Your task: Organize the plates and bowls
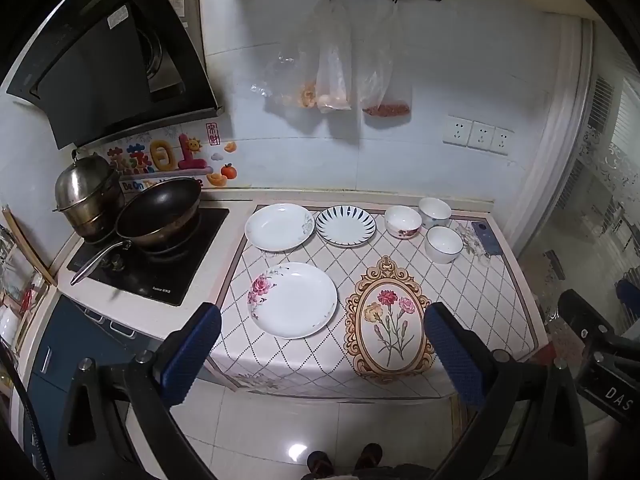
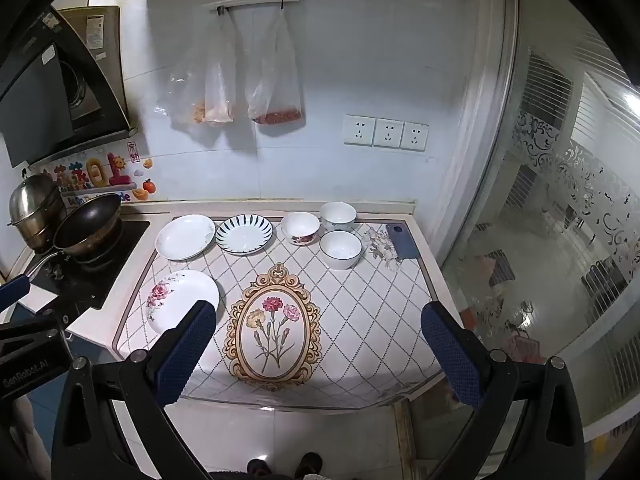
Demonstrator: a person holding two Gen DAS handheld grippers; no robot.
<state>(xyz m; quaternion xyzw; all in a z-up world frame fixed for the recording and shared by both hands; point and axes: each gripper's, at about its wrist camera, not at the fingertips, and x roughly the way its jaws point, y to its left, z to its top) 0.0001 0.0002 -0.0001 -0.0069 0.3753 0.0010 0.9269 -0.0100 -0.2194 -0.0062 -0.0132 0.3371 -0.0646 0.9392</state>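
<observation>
Three plates lie on the patterned counter: a white plate with pink flowers (image 1: pixel 293 299) (image 2: pixel 182 299) at the front left, a plain white plate (image 1: pixel 279 226) (image 2: pixel 185 237) behind it, and a blue-striped plate (image 1: pixel 346 225) (image 2: pixel 244 234) beside that. Three bowls stand at the back right: a red-flowered bowl (image 1: pixel 403 221) (image 2: pixel 300 227), a white bowl (image 1: pixel 435 211) (image 2: pixel 338 216) behind, and a blue-rimmed bowl (image 1: pixel 443 244) (image 2: pixel 340 249) in front. My left gripper (image 1: pixel 322 328) and right gripper (image 2: pixel 318 326) both hang open above the counter's front edge, holding nothing.
A black wok (image 1: pixel 159 213) and a steel steamer pot (image 1: pixel 88 192) sit on the hob at the left. A dark phone (image 2: pixel 403 241) lies at the counter's back right. Plastic bags (image 2: pixel 240 80) hang on the wall. A glass partition (image 2: pixel 540 240) borders the right.
</observation>
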